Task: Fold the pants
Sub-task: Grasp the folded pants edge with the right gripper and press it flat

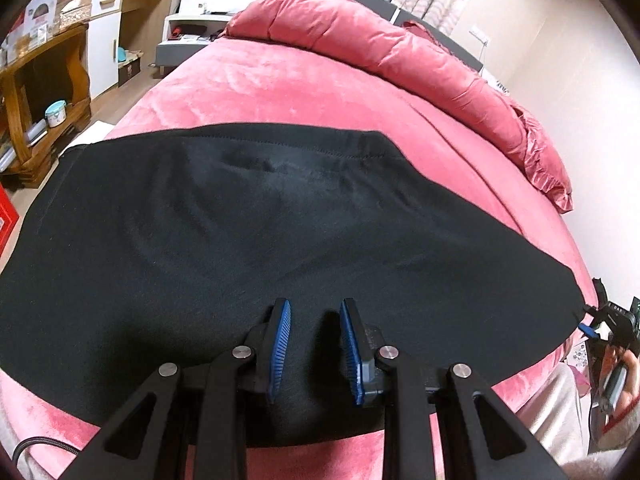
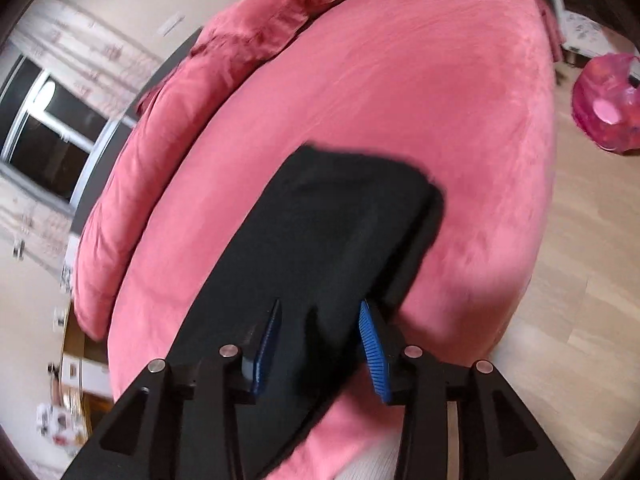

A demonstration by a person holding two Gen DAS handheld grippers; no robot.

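Pink bed [image 1: 280, 92] — black pants [image 1: 240, 220] flat, w/ duvet [image 1: 400, 40].

the right wrist view is smeared with motion blur, so the far end of the black pants [image 2: 340, 240] has no clear edge and its layers cannot be counted. in the left wrist view the pants [image 1: 240, 232] run out past the left edge, and the left gripper [image 1: 315, 350] covers their near hem. small items on the wooden shelf [image 1: 44, 92] are too small to identify.
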